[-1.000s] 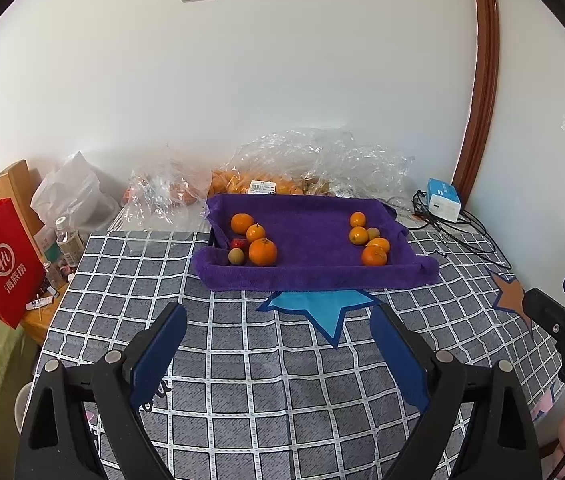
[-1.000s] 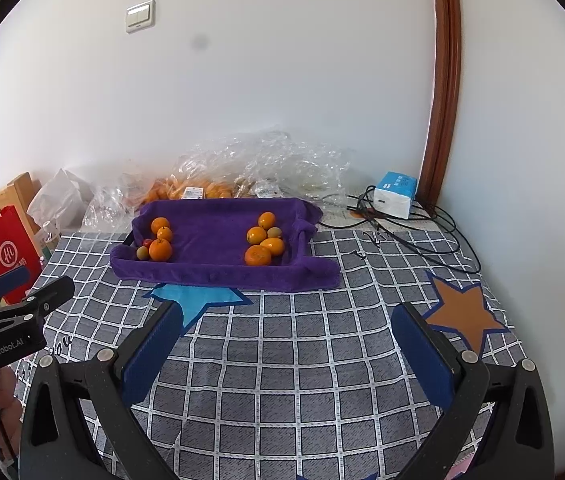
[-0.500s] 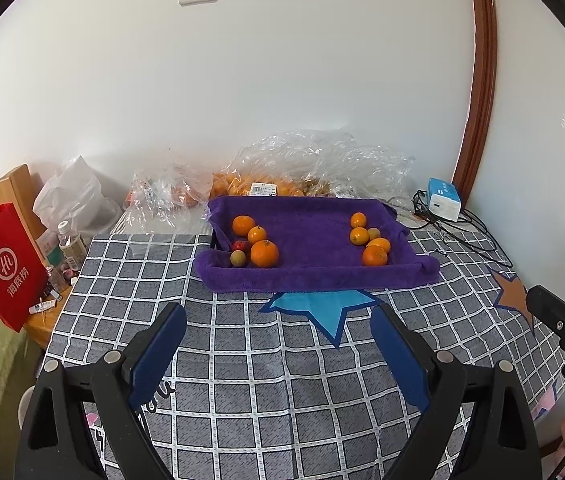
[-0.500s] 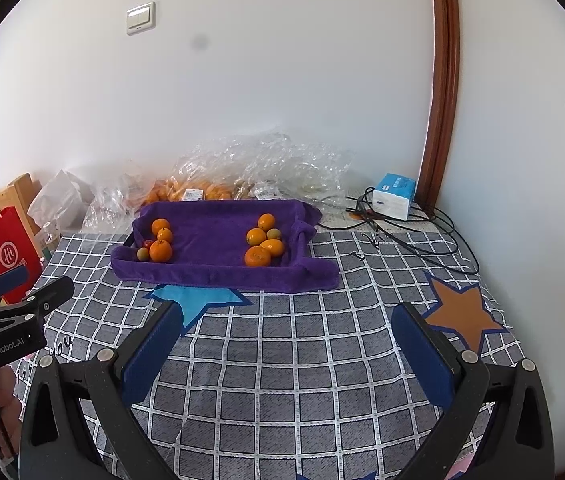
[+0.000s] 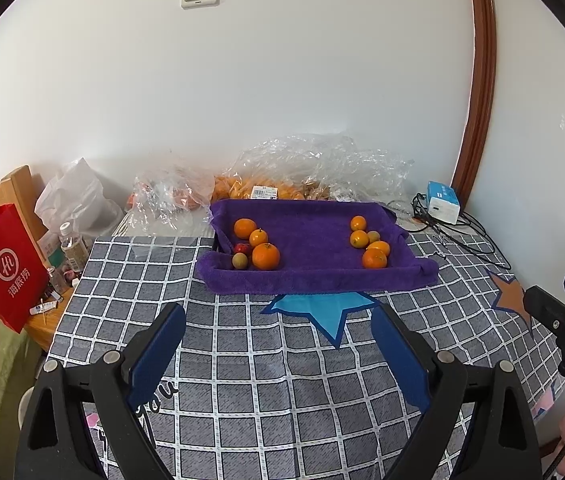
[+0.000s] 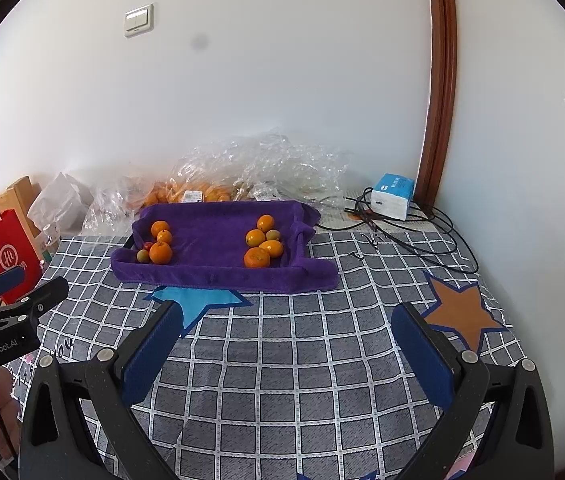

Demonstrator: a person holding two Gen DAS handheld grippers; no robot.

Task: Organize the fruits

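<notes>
A tray lined with a purple towel (image 5: 314, 276) (image 6: 218, 276) sits at the far side of the checked cloth. Its left end holds three oranges, the biggest (image 5: 265, 256) (image 6: 160, 252) in front, plus a small red fruit (image 5: 242, 247) and a greenish one (image 5: 239, 261). Its right end holds several oranges (image 5: 374, 258) (image 6: 257, 257) and one greenish fruit (image 5: 373, 236). My left gripper (image 5: 278, 320) hangs open and empty over the cloth, well short of the tray. My right gripper (image 6: 288, 316) is open and empty too, also short of it.
Clear plastic bags (image 5: 318, 168) with more oranges lie behind the tray by the wall. A blue-white box (image 5: 442, 200) and black cables (image 6: 422, 236) lie at the back right. A red paper bag (image 5: 2, 272) and bottles stand off the table's left edge.
</notes>
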